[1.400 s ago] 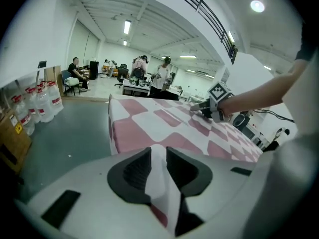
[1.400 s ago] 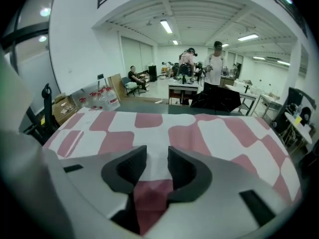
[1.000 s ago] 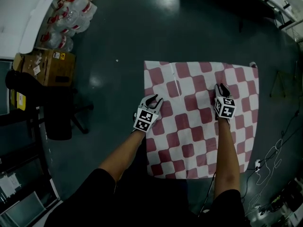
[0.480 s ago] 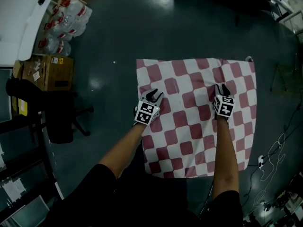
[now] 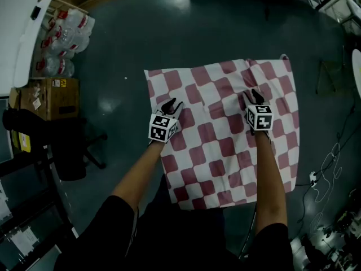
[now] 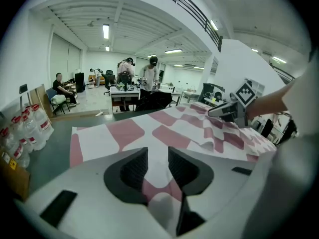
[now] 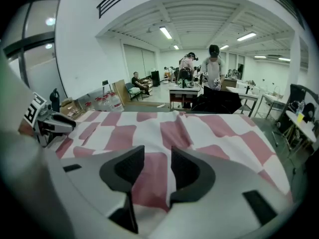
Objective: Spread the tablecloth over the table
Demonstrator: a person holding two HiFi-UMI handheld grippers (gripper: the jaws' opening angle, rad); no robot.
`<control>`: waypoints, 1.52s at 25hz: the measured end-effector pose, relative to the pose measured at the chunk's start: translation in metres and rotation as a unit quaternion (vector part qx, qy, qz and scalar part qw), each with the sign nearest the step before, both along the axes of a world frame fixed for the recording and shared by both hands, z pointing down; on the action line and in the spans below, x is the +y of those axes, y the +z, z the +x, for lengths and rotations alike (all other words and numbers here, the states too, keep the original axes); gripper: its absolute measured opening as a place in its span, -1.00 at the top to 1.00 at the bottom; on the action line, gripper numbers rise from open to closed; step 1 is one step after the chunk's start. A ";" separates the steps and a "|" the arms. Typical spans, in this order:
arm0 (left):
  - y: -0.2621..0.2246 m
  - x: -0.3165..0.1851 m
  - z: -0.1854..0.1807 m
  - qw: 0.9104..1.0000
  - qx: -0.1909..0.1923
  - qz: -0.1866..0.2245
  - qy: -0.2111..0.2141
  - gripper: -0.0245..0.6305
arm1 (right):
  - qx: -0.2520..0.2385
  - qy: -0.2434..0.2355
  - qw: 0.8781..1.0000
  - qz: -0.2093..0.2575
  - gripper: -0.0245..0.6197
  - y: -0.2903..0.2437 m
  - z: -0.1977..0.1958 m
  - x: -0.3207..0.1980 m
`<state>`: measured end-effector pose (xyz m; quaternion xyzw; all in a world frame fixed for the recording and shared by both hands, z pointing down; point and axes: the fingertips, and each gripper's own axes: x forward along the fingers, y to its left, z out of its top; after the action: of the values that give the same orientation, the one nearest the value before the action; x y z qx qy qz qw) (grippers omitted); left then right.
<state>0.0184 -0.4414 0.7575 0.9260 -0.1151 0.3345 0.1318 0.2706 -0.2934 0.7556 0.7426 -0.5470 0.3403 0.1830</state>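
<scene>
Tablecloth [image 5: 225, 151] – red-and-white checked – lies opened out across the table, which it hides completely in the head view; its edges hang square against the dark floor [image 5: 197, 27]. We have the left gripper [image 5: 171, 106] near the cloth's left edge and the right gripper [image 5: 252, 96] further in, towards the far right part, both pointing away from us and down at the fabric.

In the left gripper view the jaws of the left gripper [image 6: 158, 166] are moderately apart and opening, with cloth showing in the gap but the pads not pressing on it. The right gripper [image 7: 157, 168] is wider – close to its fullest – and also opening, again with only flat cloth beneath the gap and nothing gripped.

We judge the spreading to be nearly finished and this to be the letting-go step. A raised crease [image 7: 180, 121] runs away from the right gripper towards the far edge. Next we would want to lift both grippers clear without dragging the fabric, then perhaps smooth that crease outward with a light pull.
</scene>
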 end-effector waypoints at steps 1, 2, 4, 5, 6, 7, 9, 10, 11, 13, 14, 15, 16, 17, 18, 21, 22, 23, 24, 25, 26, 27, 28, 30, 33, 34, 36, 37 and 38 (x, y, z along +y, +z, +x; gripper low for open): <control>-0.002 0.005 -0.005 1.000 0.001 -0.002 0.005 0.54 | 0.007 0.003 1.000 -0.006 0.38 -0.002 -0.002 0.011; -0.004 0.012 -0.011 1.000 -0.001 -0.002 0.014 0.54 | 0.010 0.005 1.000 -0.013 0.42 -0.001 -0.004 0.025; -0.006 0.030 -0.025 0.999 -0.012 0.003 0.034 0.54 | 0.001 -0.006 1.000 -0.029 0.48 0.009 -0.015 0.045; -0.005 0.039 -0.032 0.999 -0.017 0.004 0.043 0.54 | -0.001 -0.018 0.999 -0.037 0.48 0.016 -0.022 0.049; -0.003 0.047 -0.039 0.999 -0.023 0.003 0.049 0.54 | 0.001 -0.030 0.999 -0.043 0.45 0.021 -0.027 0.048; 0.001 0.055 -0.047 0.998 -0.030 -0.002 0.052 0.54 | 0.004 -0.037 0.998 -0.045 0.45 0.024 -0.031 0.044; 0.010 0.068 -0.059 0.997 -0.044 -0.012 0.055 0.53 | -0.007 -0.039 0.998 -0.039 0.44 0.025 -0.034 0.033; 0.012 0.073 -0.062 0.997 -0.048 -0.013 0.057 0.53 | -0.020 -0.036 0.999 -0.030 0.44 0.022 -0.035 0.028; 0.013 0.080 -0.063 0.997 -0.051 -0.010 0.059 0.48 | -0.035 -0.033 0.999 -0.017 0.39 0.018 -0.034 0.026; 0.012 0.096 -0.058 0.997 -0.053 -0.002 0.063 0.48 | -0.044 -0.033 0.998 0.008 0.36 0.005 -0.031 0.035; 0.010 0.105 -0.055 0.997 -0.054 0.001 0.063 0.48 | -0.033 -0.038 0.999 0.011 0.37 0.000 -0.028 0.046; 0.010 0.114 -0.053 0.997 -0.055 0.001 0.063 0.48 | -0.016 -0.046 0.999 0.006 0.37 -0.002 -0.027 0.061; 0.009 0.122 -0.054 0.997 -0.056 -0.001 0.062 0.48 | 0.003 -0.054 0.999 -0.006 0.37 -0.001 -0.026 0.080; 0.010 0.128 -0.055 0.997 -0.056 -0.003 0.060 0.48 | 0.021 -0.059 0.998 -0.020 0.37 0.002 -0.024 0.099; 0.012 0.132 -0.056 0.997 -0.057 -0.005 0.058 0.47 | 0.034 -0.060 0.997 -0.035 0.37 0.007 -0.019 0.118; 0.018 0.121 -0.056 0.997 -0.061 0.000 0.046 0.39 | 0.017 -0.011 0.999 -0.034 0.28 0.020 0.008 0.158; 0.018 0.115 -0.054 0.997 -0.058 -0.002 0.042 0.39 | -0.002 0.022 1.000 -0.019 0.38 0.021 0.018 0.165; 0.017 0.110 -0.052 0.998 -0.053 -0.007 0.038 0.39 | -0.019 0.053 0.998 -0.006 0.50 0.020 0.023 0.172; 0.016 0.107 -0.050 0.998 -0.049 -0.013 0.037 0.38 | -0.030 0.075 0.997 0.005 0.48 0.018 0.023 0.176; 0.016 0.105 -0.049 0.998 -0.050 -0.017 0.039 0.37 | -0.037 0.083 0.996 0.013 0.43 0.016 0.017 0.179; 0.017 0.104 -0.048 0.997 -0.056 -0.017 0.043 0.27 | -0.041 0.079 0.996 0.018 0.41 0.014 0.008 0.180; 0.018 0.103 -0.046 0.997 -0.065 -0.018 0.046 0.24 | -0.040 0.071 0.996 0.021 0.30 0.011 0.000 0.184; 0.019 0.101 -0.045 0.996 -0.073 -0.021 0.045 0.23 | -0.032 0.068 0.997 0.026 0.28 0.005 -0.003 0.191; 0.016 0.099 -0.044 0.996 -0.078 -0.032 0.041 0.24 | -0.007 0.090 0.995 0.038 0.38 -0.010 0.010 0.222; 0.011 0.121 -0.051 0.995 -0.081 -0.035 0.049 0.24 | -0.005 0.128 0.992 0.008 0.55 -0.008 0.028 0.301; 0.009 0.135 -0.055 0.994 -0.082 -0.035 0.056 0.24 | -0.007 0.130 0.991 -0.014 0.61 -0.001 0.029 0.325; 0.004 0.166 -0.066 0.994 -0.081 -0.038 0.067 0.24 | -0.006 0.124 0.991 -0.054 0.66 0.014 0.026 0.359; 0.002 0.182 -0.072 0.993 -0.080 -0.041 0.070 0.24 | -0.003 0.124 0.990 -0.061 0.70 0.018 0.024 0.370; 0.002 0.201 -0.079 0.993 -0.081 -0.043 0.073 0.24 | 0.001 0.125 0.990 -0.057 0.70 0.020 0.023 0.378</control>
<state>-0.0601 -0.2407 0.7594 0.8954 -0.0427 0.4214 0.1374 0.2937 0.0846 0.7751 0.7938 -0.4291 0.3908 0.1818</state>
